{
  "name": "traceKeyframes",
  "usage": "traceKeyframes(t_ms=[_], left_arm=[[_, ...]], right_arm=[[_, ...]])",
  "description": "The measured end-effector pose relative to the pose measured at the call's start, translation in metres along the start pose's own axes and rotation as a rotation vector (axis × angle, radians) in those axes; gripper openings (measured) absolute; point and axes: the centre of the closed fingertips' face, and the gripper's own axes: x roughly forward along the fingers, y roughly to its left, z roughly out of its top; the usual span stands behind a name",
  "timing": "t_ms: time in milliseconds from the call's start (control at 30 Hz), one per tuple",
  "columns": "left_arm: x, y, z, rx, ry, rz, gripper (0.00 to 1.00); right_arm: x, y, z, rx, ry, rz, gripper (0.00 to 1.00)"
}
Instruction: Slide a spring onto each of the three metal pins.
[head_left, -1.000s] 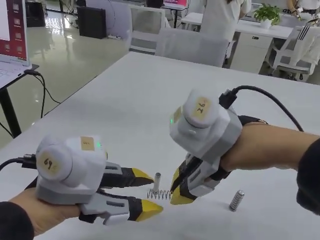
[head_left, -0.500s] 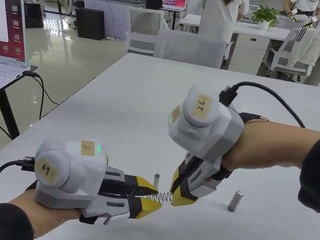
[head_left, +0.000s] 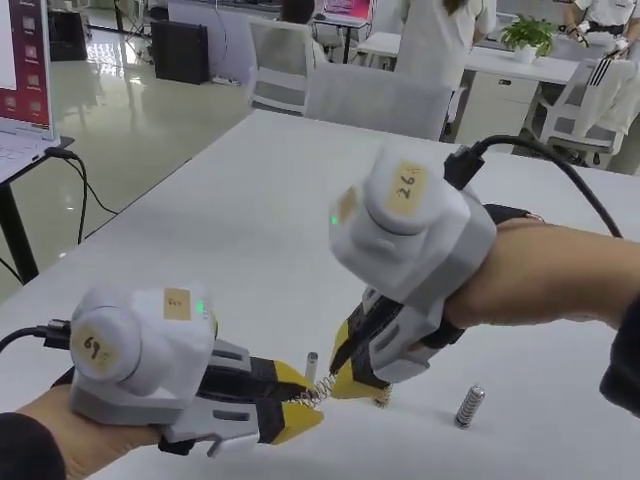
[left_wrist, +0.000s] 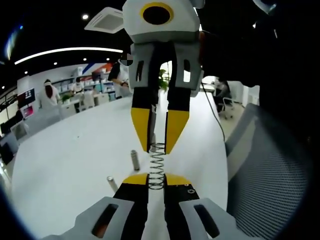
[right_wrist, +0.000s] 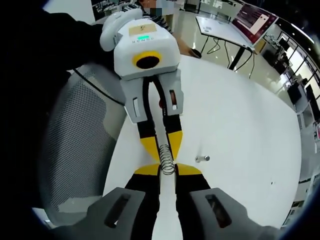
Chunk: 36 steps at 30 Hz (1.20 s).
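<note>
Both pinching: left gripper (left_wrist: 156, 179) and right gripper (right_wrist: 167, 171) each clamp one end of the thin silver coil spring (left_wrist: 157, 165), jaws nearly together, just beside the short upright metal pin (head_left: 312, 364).

Head view looks down on the table (head_left: 250, 200) from near; gripper views face each other, seemingly head-on, sharing the spring (left_wrist: 157, 167).

place: open-plan office | evidence: long white surface (head_left: 250, 200); grey office chair (head_left: 375, 100); open laptop (head_left: 25, 70); potted plant (head_left: 530, 25); glossy floor (head_left: 130, 110); ceiling strip light (left_wrist: 65, 50)
</note>
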Motion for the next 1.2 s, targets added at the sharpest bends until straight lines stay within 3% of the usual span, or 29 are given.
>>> traceKeyframes(t_ms=[300, 633, 1200], left_arm=[[-0.001, -0.001, 0.004, 0.011, -0.012, -0.002, 0.03], [-0.002, -0.001, 0.005, 0.017, -0.017, -0.002, 0.03], [-0.002, -0.002, 0.007, 0.020, -0.024, -0.002, 0.03]], right_arm=[[-0.004, 0.003, 0.017, -0.037, -0.021, -0.019, 0.08], [-0.002, 0.001, 0.015, -0.008, -0.021, -0.007, 0.12], [0.013, 0.003, 0.010, -0.002, 0.008, 0.040, 0.09]])
